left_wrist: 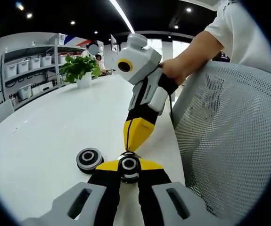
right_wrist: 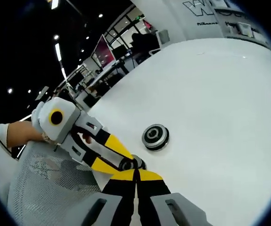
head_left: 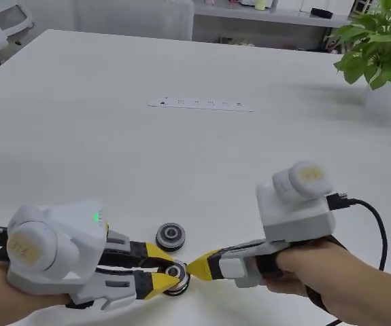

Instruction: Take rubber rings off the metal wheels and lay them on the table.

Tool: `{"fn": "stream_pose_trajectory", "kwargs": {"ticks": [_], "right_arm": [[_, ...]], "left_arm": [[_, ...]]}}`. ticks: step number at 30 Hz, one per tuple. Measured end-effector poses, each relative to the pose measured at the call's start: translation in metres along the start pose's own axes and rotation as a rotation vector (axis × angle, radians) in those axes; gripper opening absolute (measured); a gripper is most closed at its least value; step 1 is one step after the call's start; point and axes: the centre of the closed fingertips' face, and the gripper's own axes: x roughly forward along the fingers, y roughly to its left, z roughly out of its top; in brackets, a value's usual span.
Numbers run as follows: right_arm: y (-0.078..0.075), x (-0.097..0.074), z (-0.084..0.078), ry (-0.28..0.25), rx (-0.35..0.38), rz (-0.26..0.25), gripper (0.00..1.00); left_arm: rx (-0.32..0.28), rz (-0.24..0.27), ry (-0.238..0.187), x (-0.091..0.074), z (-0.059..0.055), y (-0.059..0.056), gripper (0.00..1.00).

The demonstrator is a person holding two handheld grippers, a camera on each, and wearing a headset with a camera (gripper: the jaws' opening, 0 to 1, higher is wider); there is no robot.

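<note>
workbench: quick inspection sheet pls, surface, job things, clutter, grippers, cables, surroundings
Surface: white table, no marks seen.
Job's things: round metal wheel with black rubber ring, clamped in a gripper; second matching wheel, lying flat and free beside it. Loose rings: nothing seen.
Clutter: white socket strip, beyond the work.
Grippers: left hand-held gripper shut on the first wheel; right hand-held gripper with jaws together, tip at that wheel's rim.
Cables: black cable looping from the right hand-held gripper's back.
Surroundings: green potted plant; grey mesh chair.
</note>
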Motion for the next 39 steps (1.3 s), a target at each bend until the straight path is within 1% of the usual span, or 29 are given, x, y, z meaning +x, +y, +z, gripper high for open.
{"fn": "stream_pose_trajectory", "kwargs": {"ticks": [14,19,20,21,22,23,25,27,30,33,35,39], "right_arm": [[0.007,0.002,0.002,-0.008,0.015,0.031,0.00],[0.010,0.002,0.003,-0.011,0.003,0.034,0.00],[0.011,0.002,0.005,-0.020,0.004,0.039,0.00],[0.015,0.002,0.006,-0.027,0.013,0.062,0.00],[0.014,0.002,0.007,-0.028,0.009,0.053,0.00],[0.016,0.002,0.008,-0.034,-0.004,0.060,0.00],[0.019,0.001,0.015,-0.053,-0.026,0.054,0.00],[0.016,0.002,0.012,-0.042,-0.045,0.030,0.00],[0.012,0.002,0.009,-0.032,-0.031,0.016,0.00],[0.009,0.001,0.008,-0.027,-0.033,0.001,0.00],[0.008,0.001,0.007,-0.024,-0.028,-0.006,0.00],[0.009,0.001,0.007,-0.025,-0.017,0.002,0.00]], "left_arm": [[0.003,-0.001,0.002,0.000,0.000,0.000,0.08],[0.002,-0.001,0.001,0.000,0.000,0.000,0.08],[0.002,-0.001,0.000,0.000,0.000,0.000,0.08],[0.001,0.000,0.000,0.000,0.000,0.000,0.08],[0.001,0.001,0.000,0.001,0.000,0.000,0.08],[0.000,0.001,0.000,0.001,0.000,0.000,0.08],[-0.002,0.004,-0.001,0.001,0.000,0.000,0.08],[-0.007,0.008,-0.008,0.001,0.001,0.000,0.08],[-0.012,0.011,-0.011,0.000,0.001,0.000,0.08],[-0.033,0.008,-0.002,0.001,0.001,0.001,0.08],[-0.037,0.006,0.005,0.001,0.002,0.001,0.08],[-0.036,0.007,0.025,0.001,0.002,0.001,0.09]]}}
